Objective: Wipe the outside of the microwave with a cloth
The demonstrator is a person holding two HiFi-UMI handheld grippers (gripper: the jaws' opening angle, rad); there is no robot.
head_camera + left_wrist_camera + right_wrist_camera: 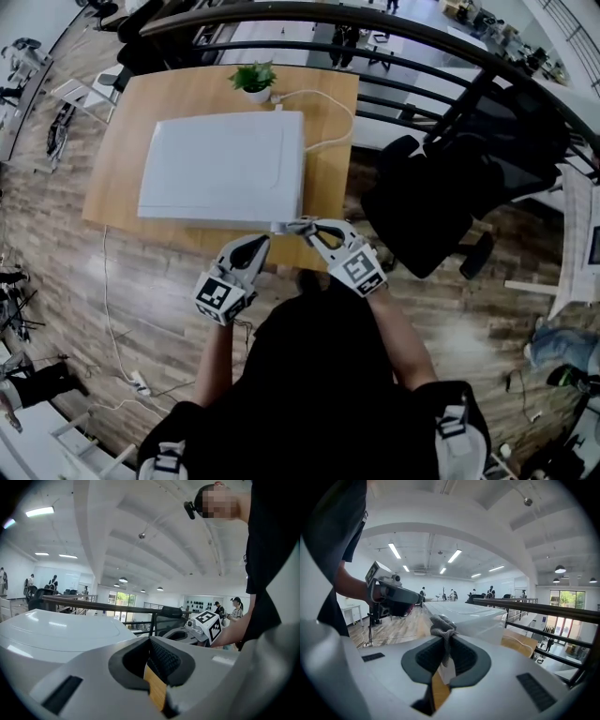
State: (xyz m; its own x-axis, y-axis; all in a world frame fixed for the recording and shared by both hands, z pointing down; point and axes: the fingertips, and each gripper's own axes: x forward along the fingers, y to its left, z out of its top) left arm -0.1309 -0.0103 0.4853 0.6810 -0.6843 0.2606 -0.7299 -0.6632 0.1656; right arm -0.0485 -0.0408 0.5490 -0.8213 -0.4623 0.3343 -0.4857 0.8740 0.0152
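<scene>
At 5 o'clock corner of microwave (225, 169), right gripper (305, 228) pinches cloth (442, 625). Left gripper (255, 246) at 6 o'clock, pressed together, empty. Microwave sits on wooden surface (122, 122).

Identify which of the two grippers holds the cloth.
The right gripper: a grey cloth is pinched between its fingers, while the left gripper holds nothing.

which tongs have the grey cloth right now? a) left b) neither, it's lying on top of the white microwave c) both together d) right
d: the right gripper view shows the crumpled grey cloth pinched in the right tongs, while the left tongs are shut on nothing.
</scene>
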